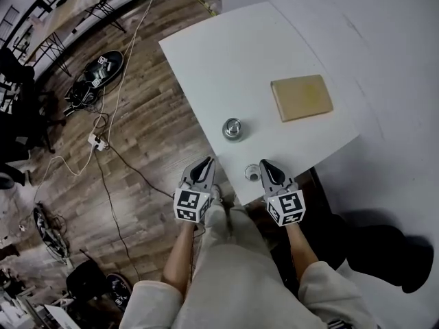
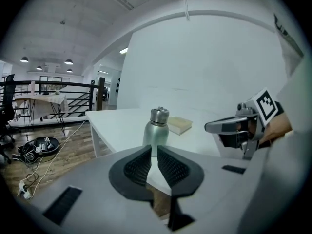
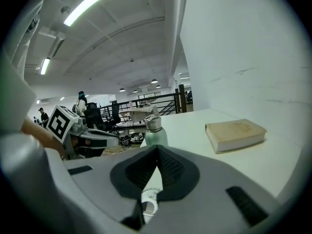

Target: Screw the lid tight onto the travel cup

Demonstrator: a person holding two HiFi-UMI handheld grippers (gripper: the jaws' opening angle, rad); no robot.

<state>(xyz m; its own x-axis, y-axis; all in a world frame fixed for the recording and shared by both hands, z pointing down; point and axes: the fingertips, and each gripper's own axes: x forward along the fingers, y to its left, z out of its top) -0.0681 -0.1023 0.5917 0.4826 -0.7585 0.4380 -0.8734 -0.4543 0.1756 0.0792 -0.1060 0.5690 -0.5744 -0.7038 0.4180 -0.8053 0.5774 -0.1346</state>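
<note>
The steel travel cup (image 1: pixel 233 128) stands upright on the white table (image 1: pixel 206 53), with a steel cap on its neck; it also shows past the jaws in the left gripper view (image 2: pixel 156 130) and the right gripper view (image 3: pixel 154 129). A small pale ring-shaped piece (image 1: pixel 252 173) lies near the table's front edge, just under my right gripper (image 3: pixel 148 199). My left gripper (image 1: pixel 206 162) hangs at the table's front edge, shut and empty (image 2: pixel 155 149). My right gripper (image 1: pixel 264 164) is beside it, shut with nothing held (image 3: pixel 157 149). Both are short of the cup.
A tan book (image 1: pixel 300 96) lies flat on the table, right of and behind the cup. A white wall runs along the table's far side. Cables and gear (image 1: pixel 96 74) lie on the wooden floor to the left. My legs are below the table edge.
</note>
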